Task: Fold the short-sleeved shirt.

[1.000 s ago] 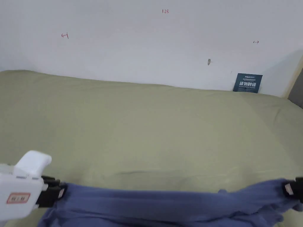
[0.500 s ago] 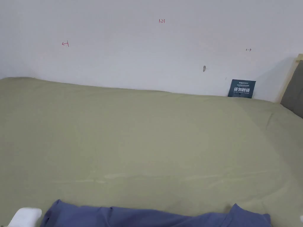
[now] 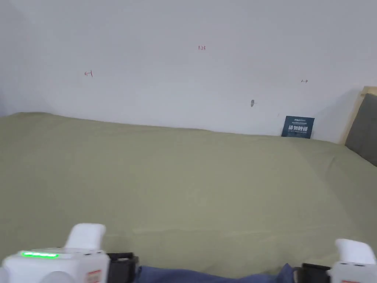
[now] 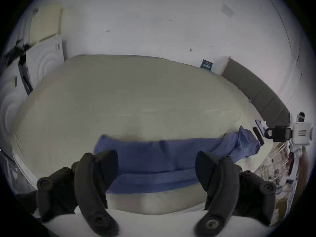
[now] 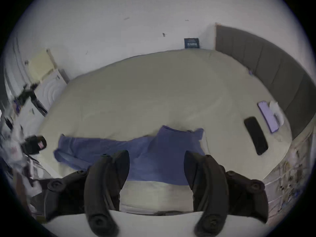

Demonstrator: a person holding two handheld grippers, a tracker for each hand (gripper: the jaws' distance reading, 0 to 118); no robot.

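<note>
Blue cotton, one short-sleeved shirt (image 4: 159, 162), lay as a long band across the near edge of the olive-sheeted bed (image 3: 184, 177), at the bottom of the head view. A second before, both hand-held grippers had pinched its ends; now the left hand-held gripper (image 4: 156, 170) and the right hand-held gripper (image 5: 156, 167) hung above it with jaws spread wide, gripping nothing. That release suggests one fold was laid down and the next grab is due. Two grippers, one shirt. At the right of the right gripper view lay one black phone (image 5: 256, 135) and one lilac notebook (image 5: 267, 116).
</note>
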